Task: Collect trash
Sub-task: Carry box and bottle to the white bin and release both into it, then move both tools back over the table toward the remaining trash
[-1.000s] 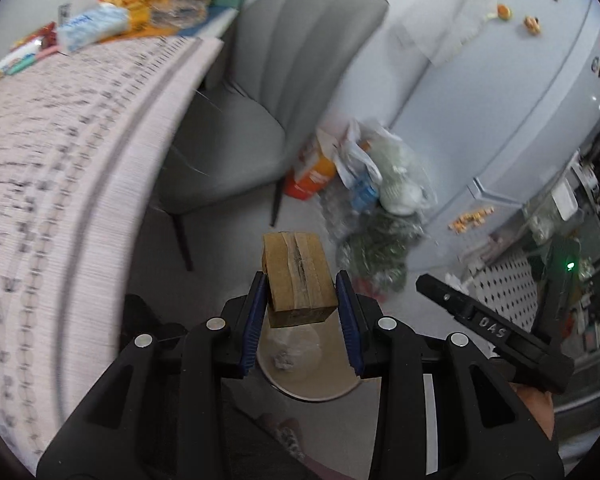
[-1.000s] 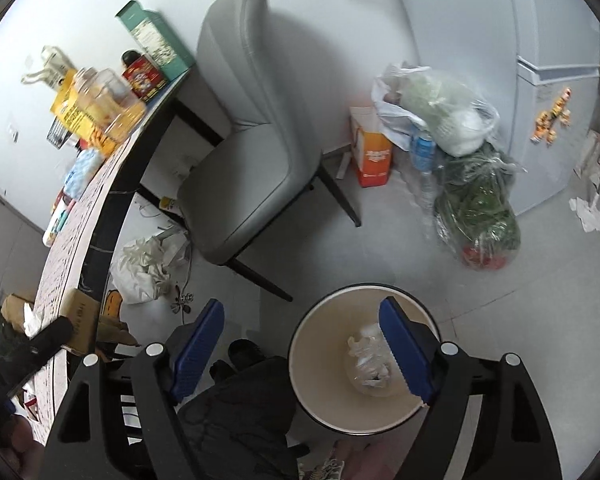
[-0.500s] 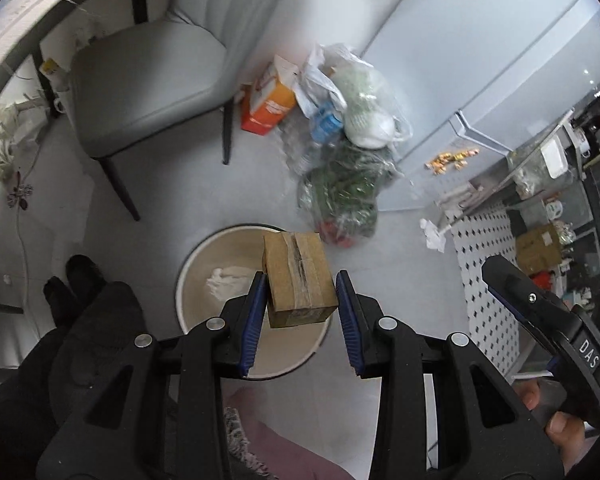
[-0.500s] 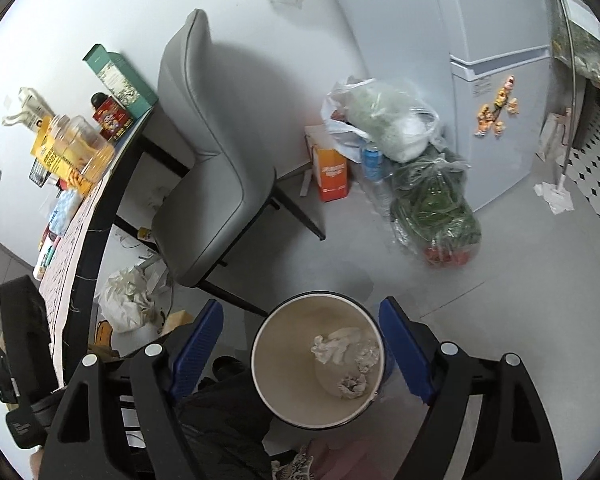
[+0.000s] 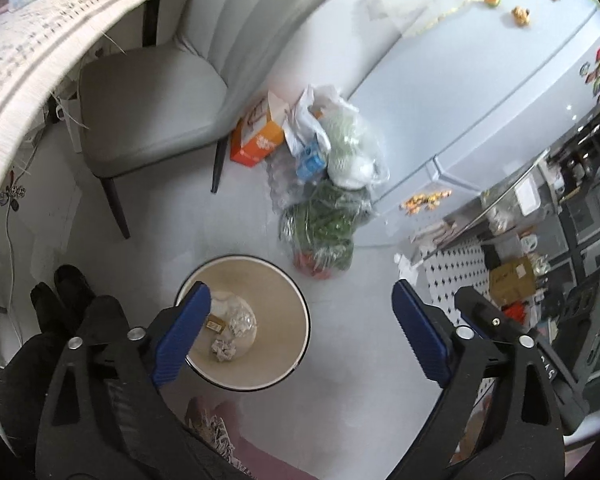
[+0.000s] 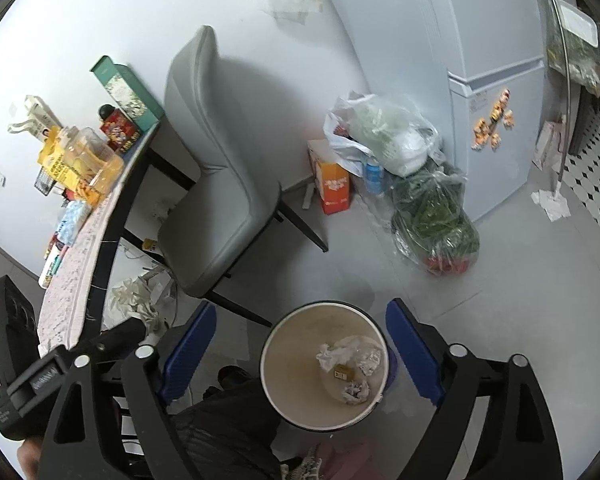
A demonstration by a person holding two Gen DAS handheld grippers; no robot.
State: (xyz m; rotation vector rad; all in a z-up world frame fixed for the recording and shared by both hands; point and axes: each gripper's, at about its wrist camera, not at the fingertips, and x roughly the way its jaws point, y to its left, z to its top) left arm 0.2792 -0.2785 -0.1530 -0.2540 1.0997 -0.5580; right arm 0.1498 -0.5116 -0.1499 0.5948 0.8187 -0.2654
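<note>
A round cream trash bin stands on the floor below both grippers. Inside it lie a small brown cardboard box, a white tissue and crumpled paper balls. My left gripper hovers above the bin's right side with its jaws opening wide and nothing between them. In the right wrist view the same bin holds the box beside crumpled paper. My right gripper hangs over the bin, jaws opening, with nothing held.
A grey chair stands by the cloth-covered table. Plastic bags of greens and an orange carton lean by the pale fridge. A person's dark-clad legs and shoes are left of the bin.
The left gripper's jaws spread wide and let go of the brown box, which now lies in the bin. The right gripper moved so the bin sits centred under it.
</note>
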